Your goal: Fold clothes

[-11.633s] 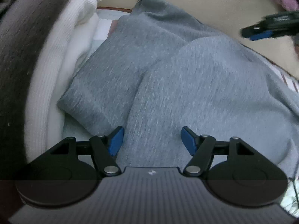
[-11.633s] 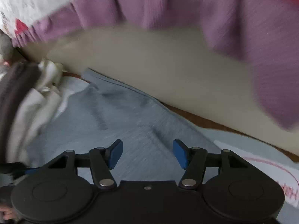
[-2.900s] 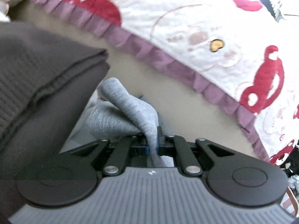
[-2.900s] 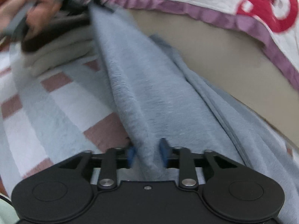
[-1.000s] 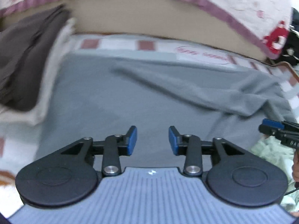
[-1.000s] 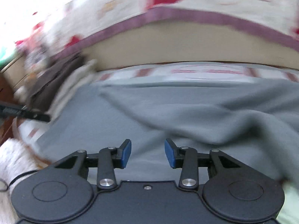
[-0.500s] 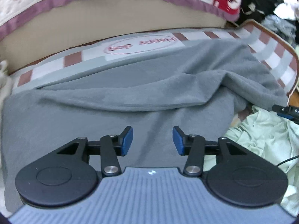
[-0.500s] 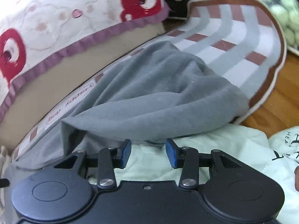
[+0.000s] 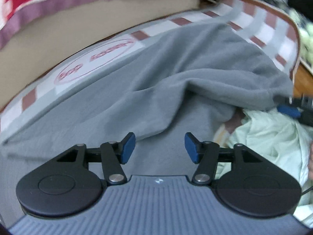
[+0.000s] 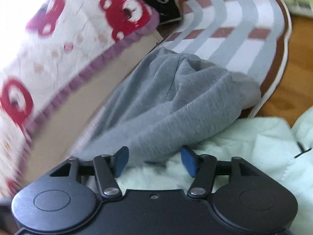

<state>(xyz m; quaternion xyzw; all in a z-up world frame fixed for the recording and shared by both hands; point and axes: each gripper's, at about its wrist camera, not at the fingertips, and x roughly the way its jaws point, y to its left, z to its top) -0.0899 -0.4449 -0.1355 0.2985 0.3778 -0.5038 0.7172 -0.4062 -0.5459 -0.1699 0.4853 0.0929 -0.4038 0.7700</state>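
A grey garment (image 9: 156, 90) lies spread on a striped mat (image 9: 260, 25), one long fold bunched across its far side. My left gripper (image 9: 159, 147) is open and empty just above its near part. My right gripper (image 10: 154, 161) is open and empty over the garment's bunched end (image 10: 176, 105), where it meets a pale green garment (image 10: 244, 146). The right gripper's blue fingertips (image 9: 287, 110) show at the right edge of the left wrist view.
A quilt with red bears and a purple frill (image 10: 58, 49) hangs over a beige bed side (image 9: 58, 39) behind the mat. The pale green garment (image 9: 270, 137) lies on the wooden floor (image 10: 299, 68) at the mat's right end.
Both grippers have opened wider and swung right toward the garment's bunched end. The right gripper has come closer to the grey fabric.
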